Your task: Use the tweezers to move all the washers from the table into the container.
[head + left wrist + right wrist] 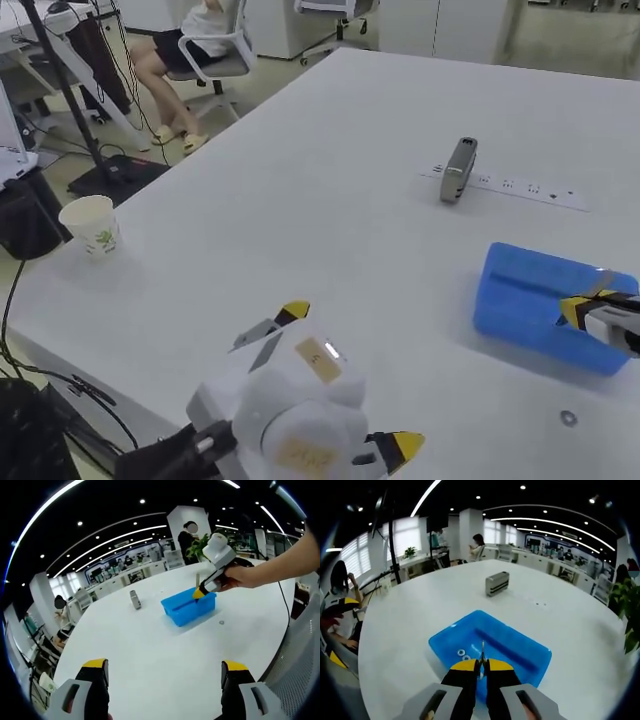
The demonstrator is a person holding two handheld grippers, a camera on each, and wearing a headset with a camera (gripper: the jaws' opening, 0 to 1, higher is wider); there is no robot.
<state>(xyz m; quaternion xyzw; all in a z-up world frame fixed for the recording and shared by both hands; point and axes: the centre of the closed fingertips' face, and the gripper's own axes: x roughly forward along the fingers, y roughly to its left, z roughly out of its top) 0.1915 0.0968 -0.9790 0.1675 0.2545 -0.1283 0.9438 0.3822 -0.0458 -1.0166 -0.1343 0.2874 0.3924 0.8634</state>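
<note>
Clamping the tweezers (482,652) with my right gripper (481,666), blue container (522,649) just beneath its jaws, I had my left gripper (164,665) with jaws spread wide.

The head view's right edge cuts off the right gripper (578,308), which hides part of the blue container's (520,300) right end, and the tweezers (482,654) pinched between its jaws are too thin to tell whether their tips hold anything.
</note>
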